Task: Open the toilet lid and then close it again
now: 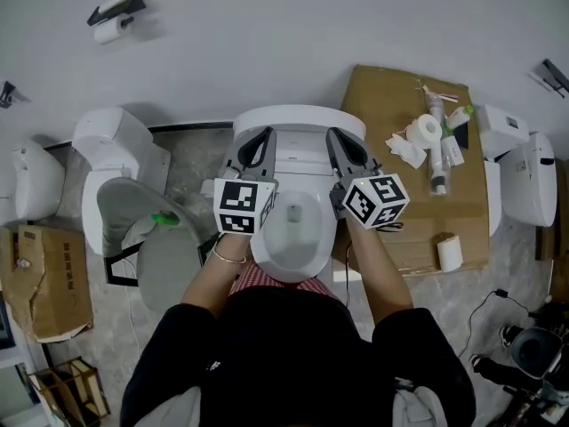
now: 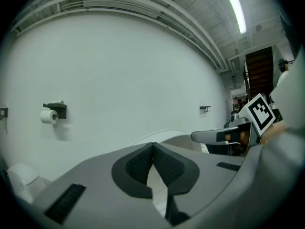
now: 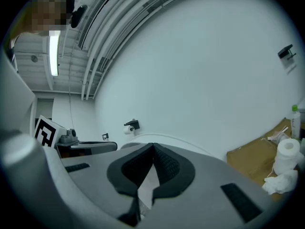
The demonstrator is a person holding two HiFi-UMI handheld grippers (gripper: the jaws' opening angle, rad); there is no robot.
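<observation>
Left tool (image 2: 153,144), right tool (image 3: 153,146) both pinching shut, holding nothing. Head view showing toilet (image 1: 293,243) under tools, box (image 1: 382,105) beside. Left tool view showing paper roll (image 2: 47,116) hanging on white wall (image 2: 143,70). Floor (image 1: 191,163) looking grey.

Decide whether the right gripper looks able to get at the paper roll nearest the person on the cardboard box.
Probably yes: the right gripper hangs over the toilet beside the cardboard box, nothing standing between it and that paper roll. Its shut fingers must open first.

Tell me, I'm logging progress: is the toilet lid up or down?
Up. The head view looks straight into the uncovered bowl, and the toilet lid stands raised behind it.
</observation>
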